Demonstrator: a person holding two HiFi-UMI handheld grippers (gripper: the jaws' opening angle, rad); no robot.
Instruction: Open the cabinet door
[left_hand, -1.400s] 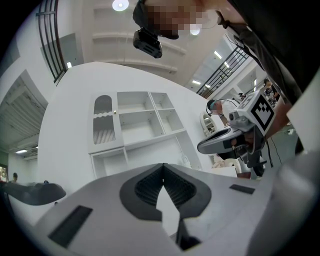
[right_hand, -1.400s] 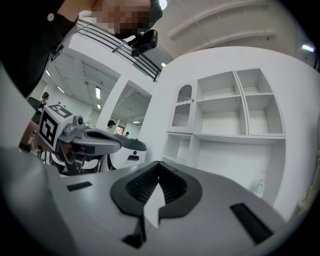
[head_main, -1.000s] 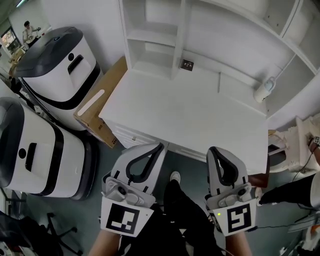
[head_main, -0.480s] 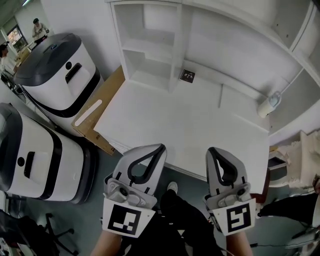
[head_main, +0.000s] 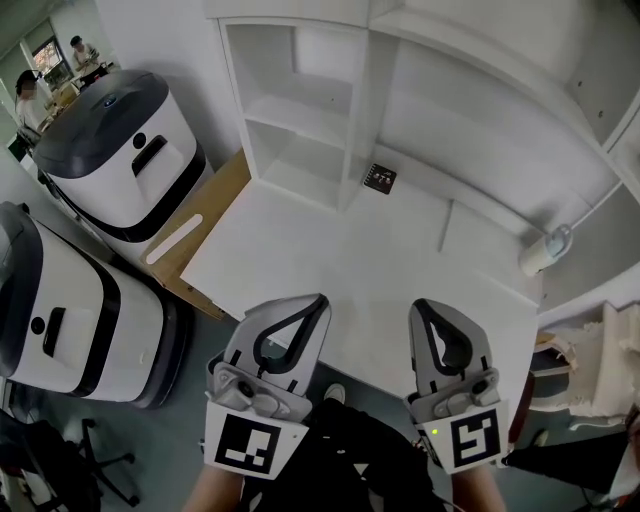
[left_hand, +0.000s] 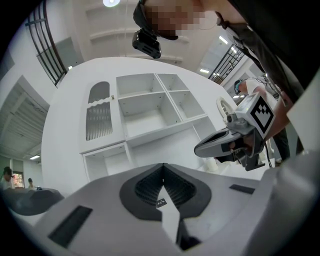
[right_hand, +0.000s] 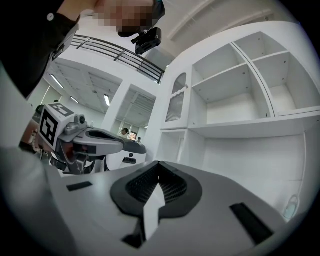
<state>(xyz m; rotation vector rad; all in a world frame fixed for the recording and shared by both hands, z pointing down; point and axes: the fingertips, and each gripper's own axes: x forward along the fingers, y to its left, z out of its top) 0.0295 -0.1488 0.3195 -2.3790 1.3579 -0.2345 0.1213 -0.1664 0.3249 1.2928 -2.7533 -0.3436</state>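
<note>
A white cabinet unit with open shelves (head_main: 300, 110) stands behind a white desk top (head_main: 330, 260). Its slatted, arch-topped door (left_hand: 99, 117) sits shut at the upper left of the shelves and also shows in the right gripper view (right_hand: 176, 105). My left gripper (head_main: 318, 300) and right gripper (head_main: 420, 308) are held level side by side over the desk's near edge, pointing at the unit and well short of it. Both are shut with nothing between the jaws, as the left gripper (left_hand: 163, 165) and right gripper (right_hand: 158, 163) show in their own views.
Two white and dark grey machines (head_main: 125, 140) (head_main: 60, 310) stand on the left, with a cardboard box (head_main: 200, 225) leaning against the desk's side. A small dark item (head_main: 379, 178) and a white lamp-like object (head_main: 545, 250) rest on the desk. People stand far back left (head_main: 30, 90).
Both grippers have moved forward together, from in front of the desk to over its near edge. The shelves now fill more of the head view. The jaws stayed shut.
</note>
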